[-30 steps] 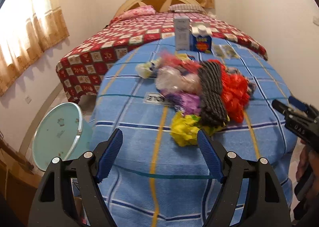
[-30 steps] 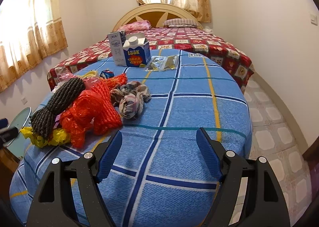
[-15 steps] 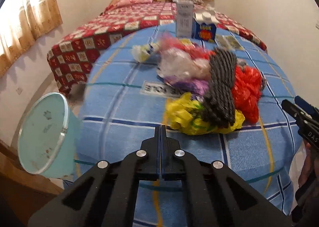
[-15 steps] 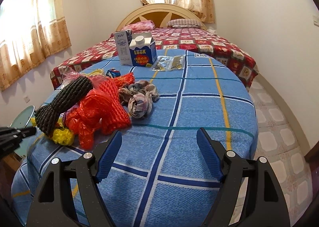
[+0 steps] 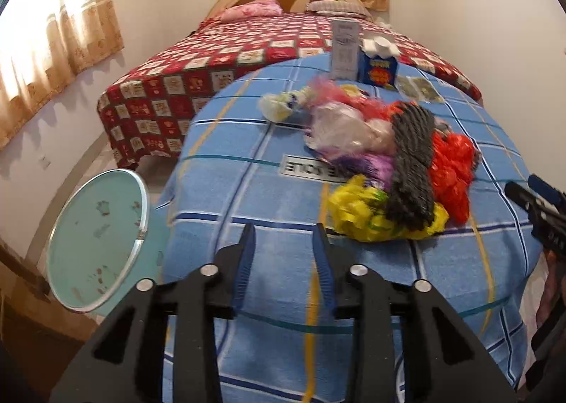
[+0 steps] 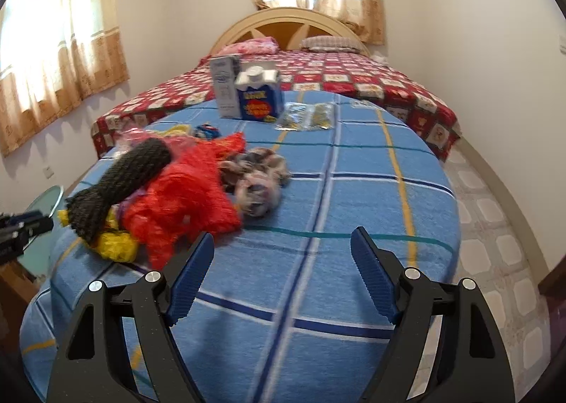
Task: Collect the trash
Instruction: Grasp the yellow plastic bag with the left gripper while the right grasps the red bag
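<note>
Left gripper (image 5: 286, 238) opening empty, right gripper (image 6: 283, 247) wide, before light, crumpled yellow bag (image 5: 368, 215) best pinched at a fold on the worktop (image 5: 247, 190).

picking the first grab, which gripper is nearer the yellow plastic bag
Left. The left gripper, jaws opening and empty, sits just short of the yellow plastic bag. The right gripper, open, is farther off across the pile, with the red mesh between it and the bag.
</note>
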`<state>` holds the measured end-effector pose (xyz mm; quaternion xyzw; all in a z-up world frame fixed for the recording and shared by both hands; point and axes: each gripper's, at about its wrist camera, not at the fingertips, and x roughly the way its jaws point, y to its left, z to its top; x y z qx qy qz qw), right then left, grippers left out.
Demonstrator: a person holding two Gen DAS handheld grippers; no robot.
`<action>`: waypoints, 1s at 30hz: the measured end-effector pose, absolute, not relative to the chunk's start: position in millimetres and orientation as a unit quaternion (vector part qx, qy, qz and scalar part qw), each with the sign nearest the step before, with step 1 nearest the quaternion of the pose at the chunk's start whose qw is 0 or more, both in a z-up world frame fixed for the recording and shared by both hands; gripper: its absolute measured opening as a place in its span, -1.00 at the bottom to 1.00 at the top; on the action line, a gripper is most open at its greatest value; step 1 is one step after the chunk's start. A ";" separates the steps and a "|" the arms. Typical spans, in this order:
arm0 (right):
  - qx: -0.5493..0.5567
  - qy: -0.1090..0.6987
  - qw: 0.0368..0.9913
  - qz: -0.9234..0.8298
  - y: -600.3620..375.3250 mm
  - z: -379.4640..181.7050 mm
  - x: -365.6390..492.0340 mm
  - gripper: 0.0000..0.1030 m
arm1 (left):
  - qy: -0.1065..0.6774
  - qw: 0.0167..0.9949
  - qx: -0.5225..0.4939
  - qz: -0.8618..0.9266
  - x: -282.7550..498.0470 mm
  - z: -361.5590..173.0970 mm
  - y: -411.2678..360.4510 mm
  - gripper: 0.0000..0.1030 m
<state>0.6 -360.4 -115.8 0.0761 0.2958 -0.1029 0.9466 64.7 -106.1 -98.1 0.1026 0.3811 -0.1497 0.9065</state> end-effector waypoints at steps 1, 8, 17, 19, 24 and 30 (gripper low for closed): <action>0.080 0.297 0.945 -0.108 -364.5 -116.8 0.2 0.53 | 0.381 0.906 0.103 -0.154 63.4 -99.6 -109.6 -0.06; 0.076 0.302 0.945 -0.102 -362.7 -122.0 1.5 0.55 | 0.376 0.902 0.120 -0.172 64.9 -107.1 -134.1 0.00; 0.065 0.306 0.945 -0.091 -351.5 -124.4 3.4 0.56 | 0.375 0.899 0.104 -0.201 76.6 -106.4 -140.5 -0.72; 0.065 0.306 0.946 -0.089 -350.0 -123.6 2.9 0.56 | 0.378 0.899 0.100 -0.200 76.4 -104.6 -137.1 -0.72; 0.063 0.302 0.947 -0.087 -345.7 -119.4 3.2 0.56 | 0.371 0.908 0.093 -0.171 76.8 -87.2 -113.5 -0.72; 0.053 0.297 0.950 -0.077 -331.4 -112.1 8.8 0.56 | 0.350 0.924 0.094 -0.121 80.2 -67.9 -88.2 -0.72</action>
